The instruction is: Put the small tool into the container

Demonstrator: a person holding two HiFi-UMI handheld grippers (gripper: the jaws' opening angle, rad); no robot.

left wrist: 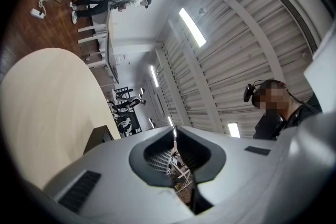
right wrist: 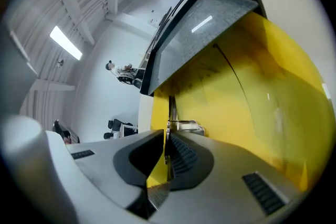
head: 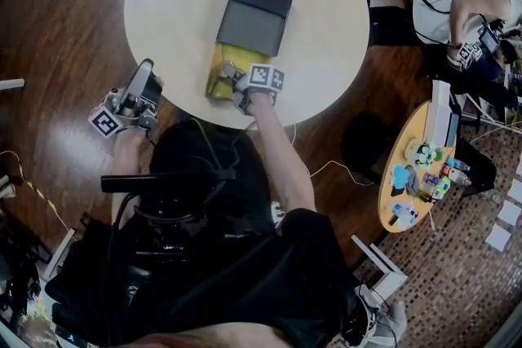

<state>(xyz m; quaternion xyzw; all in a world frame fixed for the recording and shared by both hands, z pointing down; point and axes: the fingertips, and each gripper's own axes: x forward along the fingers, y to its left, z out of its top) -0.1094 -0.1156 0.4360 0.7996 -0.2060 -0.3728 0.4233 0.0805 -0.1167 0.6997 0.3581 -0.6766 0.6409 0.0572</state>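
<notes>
**A:** Head view hides the small tool [right wrist: 169,113]. The right gripper [head: 234,79] covers it at the container's [head: 253,12] 6 o'clock end.

**B:** Right gripper view shows it between slightly parted jaws, released. The left gripper [left wrist: 175,130] is clenched and empty.

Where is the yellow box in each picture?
Head view: the yellow box sits near the centre, right tongs at its open end.
Left gripper view: no yellow; only a dark corner, maybe its dark lid.
Right gripper view: yellow fills the right half.
Shared landmark: the dark lid, head and right gripper views.
</notes>
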